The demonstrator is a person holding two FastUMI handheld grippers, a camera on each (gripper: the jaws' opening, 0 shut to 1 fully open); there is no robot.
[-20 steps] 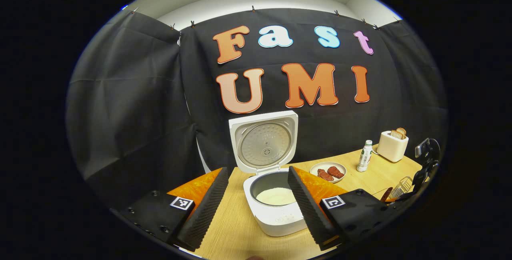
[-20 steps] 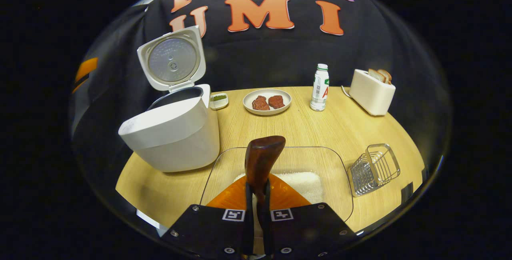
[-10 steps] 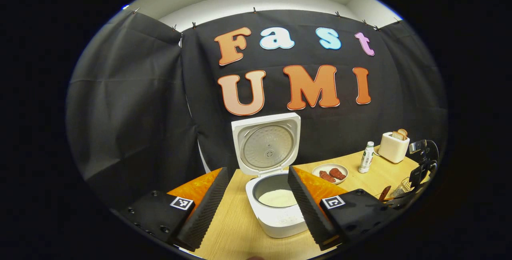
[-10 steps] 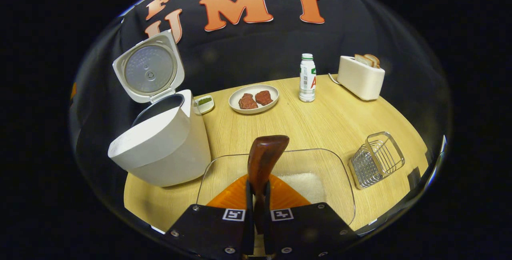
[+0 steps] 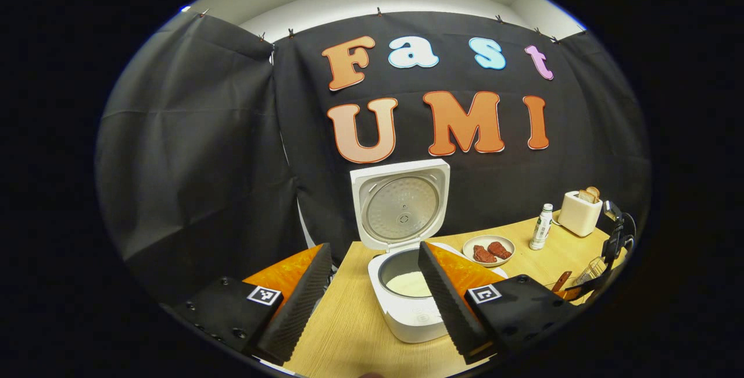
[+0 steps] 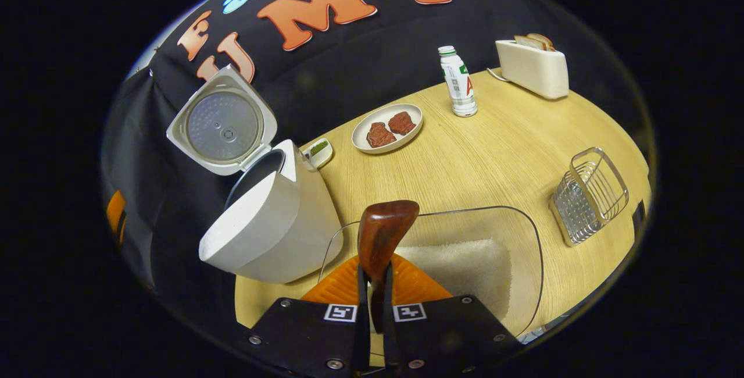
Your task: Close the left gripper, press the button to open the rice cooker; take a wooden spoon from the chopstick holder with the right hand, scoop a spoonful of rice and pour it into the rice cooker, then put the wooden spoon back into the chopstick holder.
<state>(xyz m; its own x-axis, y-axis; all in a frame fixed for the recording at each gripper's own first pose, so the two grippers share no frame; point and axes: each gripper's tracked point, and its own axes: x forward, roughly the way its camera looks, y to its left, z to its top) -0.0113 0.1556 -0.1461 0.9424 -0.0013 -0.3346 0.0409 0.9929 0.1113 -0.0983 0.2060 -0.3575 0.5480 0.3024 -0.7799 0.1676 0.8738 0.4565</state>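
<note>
Wooden spoon (image 6: 385, 237) clenched between the right gripper (image 6: 375, 299) jaws, bowl poking forward over the rice tray (image 6: 526, 232). Left gripper (image 5: 372, 299) released, rice cooker (image 5: 410, 302) open between its jaws. Risk: tilted wrist spilling grains short of the pot, or missing the chopstick holder (image 6: 590, 195).

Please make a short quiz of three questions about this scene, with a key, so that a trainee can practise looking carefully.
1. True or false: the lid of the rice cooker is closed.
2. What does the right gripper hold? A) the bottle B) the wooden spoon C) the plate
3. Fill in: the wire chopstick holder stands on the ____, with no spoon in it.

Key:
1. False; the lid stands up, and rice shows in the pot.
2. B; both fingers press on its handle.
3. table
</note>
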